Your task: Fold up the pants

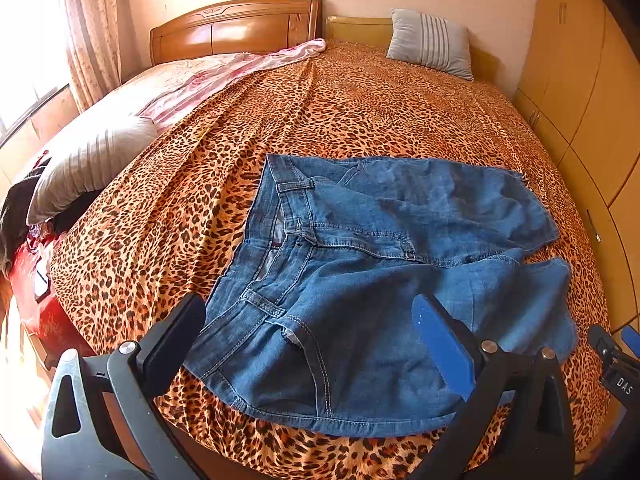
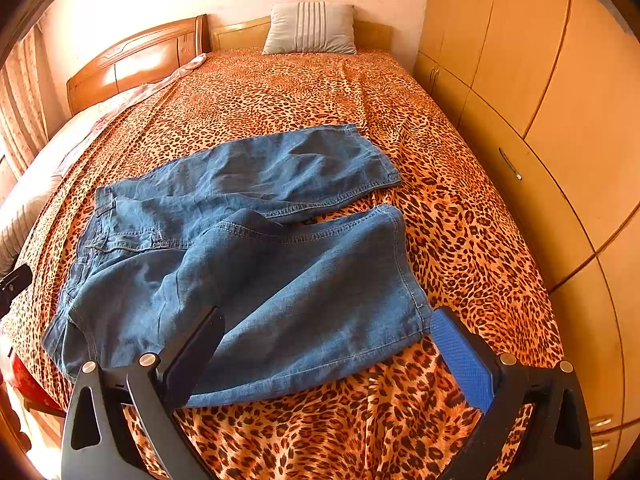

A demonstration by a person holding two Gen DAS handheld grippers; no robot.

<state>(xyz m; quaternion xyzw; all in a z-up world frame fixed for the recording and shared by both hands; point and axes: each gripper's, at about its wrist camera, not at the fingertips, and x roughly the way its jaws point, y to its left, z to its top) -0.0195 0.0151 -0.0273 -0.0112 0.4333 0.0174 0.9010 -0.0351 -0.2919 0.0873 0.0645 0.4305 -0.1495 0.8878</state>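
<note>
Left wrist view puts the denim pants (image 1: 360, 280) spread flat on the bed (image 1: 360, 100), waistband just ahead of your gaping, empty left tongs (image 1: 312, 340). They should be soft, floppy and fairly light, so pinch waistband and hem. Your right tongs (image 2: 324, 344), also wide and empty, straddle the near leg's hem. The leopard-print cover (image 2: 460, 220) may wrinkle and drag; wardrobe (image 2: 540, 80) stands right of them.

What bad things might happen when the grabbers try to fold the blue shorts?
1. The denim shorts lie rumpled, so a fold might lock the wrinkles in.
2. They sit near the bed's front edge, on the leopard bedspread; a tug could slide them off.
3. Both the left gripper and the right gripper are open above the cloth. A deep pinch may catch the bedspread too.
</note>
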